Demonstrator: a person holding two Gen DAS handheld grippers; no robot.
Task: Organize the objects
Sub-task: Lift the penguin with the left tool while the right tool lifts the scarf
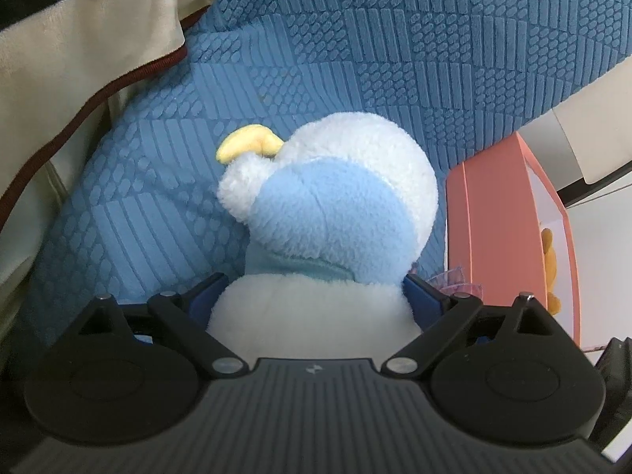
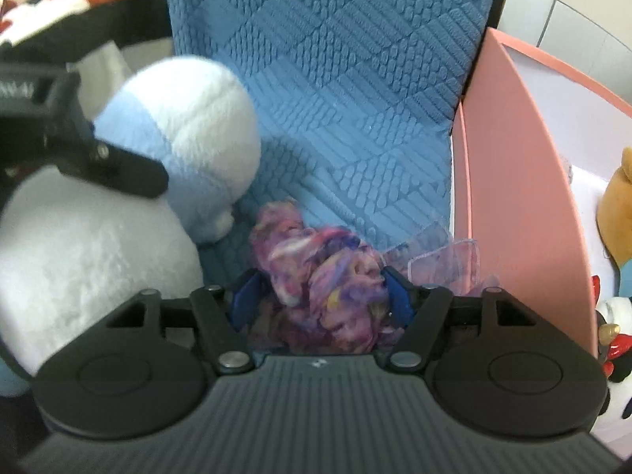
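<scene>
A white and light blue plush penguin (image 1: 335, 197) with a yellow beak fills the left wrist view. My left gripper (image 1: 312, 300) is shut on its white body, against a blue textured cushion (image 1: 355, 59). In the right wrist view the penguin (image 2: 177, 138) is at the left with the left gripper's arm across it. My right gripper (image 2: 322, 292) is shut on a purple-pink fuzzy toy (image 2: 316, 268) with sheer lilac fabric (image 2: 446, 260) beside it, low against the cushion (image 2: 335, 79).
A pink box (image 2: 525, 197) stands right of the cushion, holding an orange-brown plush (image 2: 620, 205) and a black, white and red plush (image 2: 616, 339). The box also shows in the left wrist view (image 1: 497, 237). A cream cloth with dark red trim (image 1: 79, 59) lies left.
</scene>
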